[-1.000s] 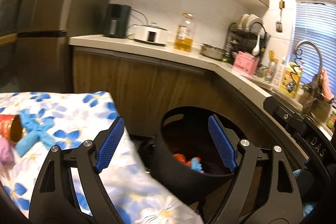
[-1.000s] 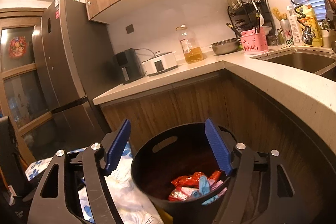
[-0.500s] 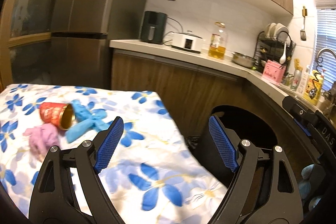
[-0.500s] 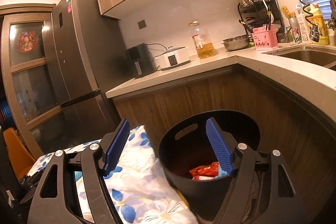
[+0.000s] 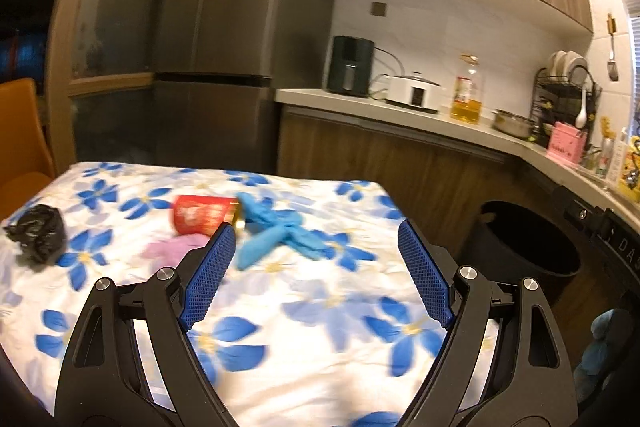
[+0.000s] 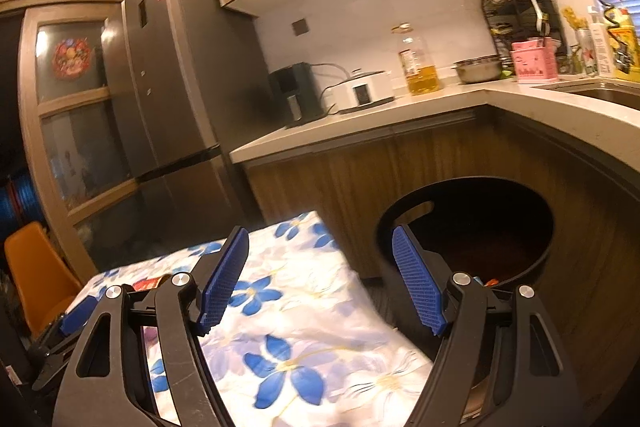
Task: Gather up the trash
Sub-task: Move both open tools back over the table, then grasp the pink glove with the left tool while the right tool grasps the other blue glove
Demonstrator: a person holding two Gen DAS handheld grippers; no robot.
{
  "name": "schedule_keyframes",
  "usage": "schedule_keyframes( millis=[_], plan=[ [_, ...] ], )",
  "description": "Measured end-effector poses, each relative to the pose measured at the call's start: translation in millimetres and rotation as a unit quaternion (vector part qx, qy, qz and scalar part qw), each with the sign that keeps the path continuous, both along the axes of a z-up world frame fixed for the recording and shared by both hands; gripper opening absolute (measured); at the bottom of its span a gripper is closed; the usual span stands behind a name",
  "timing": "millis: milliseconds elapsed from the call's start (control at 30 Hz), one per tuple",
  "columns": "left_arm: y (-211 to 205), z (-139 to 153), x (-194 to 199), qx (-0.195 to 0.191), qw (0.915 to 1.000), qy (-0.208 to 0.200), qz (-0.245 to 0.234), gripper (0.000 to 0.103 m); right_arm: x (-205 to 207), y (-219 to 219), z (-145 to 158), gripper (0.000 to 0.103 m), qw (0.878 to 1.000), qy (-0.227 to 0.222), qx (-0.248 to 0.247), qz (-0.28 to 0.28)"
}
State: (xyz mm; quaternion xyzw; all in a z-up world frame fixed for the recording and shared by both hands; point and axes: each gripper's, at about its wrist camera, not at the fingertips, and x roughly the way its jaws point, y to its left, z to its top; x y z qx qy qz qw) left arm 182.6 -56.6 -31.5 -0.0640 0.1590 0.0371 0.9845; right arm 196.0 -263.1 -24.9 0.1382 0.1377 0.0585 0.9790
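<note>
Here, both the left gripper [image 5: 312, 267] and right gripper [image 6: 320, 279] hang with jaws spread, pinching nothing. On the flowered table [image 5: 304, 347] lie a red cup [image 5: 200, 217], blue glove [image 5: 280, 233], a blurred pinkish wad [image 5: 176, 249] and black bag [image 5: 38, 233]; the black bin [image 6: 480, 223] stands just beside that table.

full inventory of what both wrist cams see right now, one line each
Table: 1, white cloth with blue flowers, foreground.
Red cup: 1, on its side, on the cloth.
Blue glove: 1, crumpled, beside the cup.
Purple wad: 1, in front of the cup.
Black bag: 1, crumpled, cloth's left edge.
Black bin: 1, floor, right of table; red scraps inside.
Fridge: 1, dark grey, behind table.
Oil bottle: 1, yellow, counter.
Orange chair: 1, far left.
Left hand-held gripper: open, empty.
Right hand-held gripper: open, empty.
</note>
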Motion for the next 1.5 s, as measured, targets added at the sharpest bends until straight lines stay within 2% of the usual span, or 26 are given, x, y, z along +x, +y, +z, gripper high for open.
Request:
schedule_keyframes(
  millis=[433,733,1000,1100,1167,1200,1267,1367,1500],
  plan=[
    [83,-31,1,0.001,0.9956,0.030,0.089,0.082,49,95,-32,0.074,0.996,0.039,-0.024,0.075],
    [102,-42,22,0.003,0.9944,0.049,0.094,0.082,91,160,-53,0.072,0.990,0.069,-0.059,0.109],
    [118,-51,44,-0.018,0.9921,0.071,0.102,0.079,120,190,-67,0.072,0.987,0.078,-0.084,0.109],
    [122,-59,53,-0.029,0.9907,0.093,0.095,0.069,130,196,-71,0.071,0.987,0.087,-0.087,0.106],
    [124,-65,59,-0.035,0.9898,0.108,0.086,0.055,137,200,-74,0.070,0.986,0.095,-0.091,0.105],
    [125,-68,62,-0.039,0.9891,0.115,0.083,0.052,140,202,-76,0.070,0.985,0.099,-0.093,0.106],
    [127,-73,65,-0.049,0.9881,0.125,0.075,0.036,146,207,-81,0.067,0.983,0.114,-0.098,0.107],
    [130,-77,66,-0.062,0.9869,0.132,0.068,0.018,152,210,-88,0.066,0.980,0.129,-0.103,0.108],
    [132,-79,64,-0.072,0.9868,0.130,0.064,0.008,157,214,-96,0.060,0.977,0.145,-0.111,0.111]
  ],
)
